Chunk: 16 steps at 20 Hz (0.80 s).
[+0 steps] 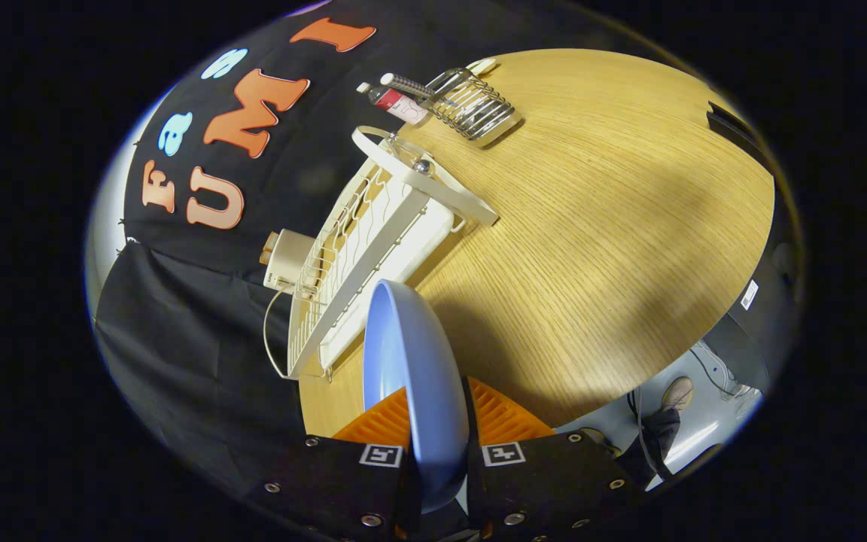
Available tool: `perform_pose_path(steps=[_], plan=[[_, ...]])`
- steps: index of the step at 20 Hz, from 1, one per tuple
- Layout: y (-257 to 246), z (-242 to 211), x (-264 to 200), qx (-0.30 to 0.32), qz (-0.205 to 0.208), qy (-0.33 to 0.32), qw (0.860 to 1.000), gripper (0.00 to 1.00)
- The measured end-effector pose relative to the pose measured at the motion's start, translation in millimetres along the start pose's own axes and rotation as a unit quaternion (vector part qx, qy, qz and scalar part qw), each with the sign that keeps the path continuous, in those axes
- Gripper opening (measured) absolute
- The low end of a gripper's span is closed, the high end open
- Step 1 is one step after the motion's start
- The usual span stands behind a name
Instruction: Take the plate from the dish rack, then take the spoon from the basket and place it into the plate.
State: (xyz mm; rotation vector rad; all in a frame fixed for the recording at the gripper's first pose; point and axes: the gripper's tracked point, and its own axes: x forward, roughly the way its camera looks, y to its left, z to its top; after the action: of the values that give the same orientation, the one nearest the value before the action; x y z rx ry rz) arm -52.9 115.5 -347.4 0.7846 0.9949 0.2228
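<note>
Plate (415,369) first: the pale blue dish stood on edge between the two fingers of the gripper (437,421), both fingers pressed against its faces, one on each side, so the gripper was clamped on it. It was held up above the wooden table (591,248), apart from the rack, its rim reaching forward past the fingertips and throwing a shadow on the tabletop just ahead.

Just beyond the plate's rim lay the white dish rack (369,248), a long wire frame with a tray under it, running away from the fingers along the table's edge beside the black cloth wall. A small white box (287,260) with a thin cable sat against the rack's outer side.

Farther on, near the far end of the table, stood a metal wire basket (471,105). A handle (407,85) stuck out of it toward the wall, and a small tube with a red label (396,102) lay touching its side. Whether that handle was the spoon could not be told.

Off the table's near corner, a shoe (678,391) showed on the floor.
</note>
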Motion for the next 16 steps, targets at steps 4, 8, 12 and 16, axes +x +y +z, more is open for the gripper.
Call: perform_pose_path(steps=[4,8,12,16], plan=[[-11.6,4.2,1.5,-0.011,-0.035,-0.001,0.999,0.31],[-28.5,27.1,-20.3,-0.049,-0.079,-0.019,0.996,0.62],[-43.0,79.7,-47.1,-0.124,-0.147,-0.080,0.978,0.88],[-30.6,135.5,-68.9,-0.215,-0.194,-0.133,0.948,0.99]])
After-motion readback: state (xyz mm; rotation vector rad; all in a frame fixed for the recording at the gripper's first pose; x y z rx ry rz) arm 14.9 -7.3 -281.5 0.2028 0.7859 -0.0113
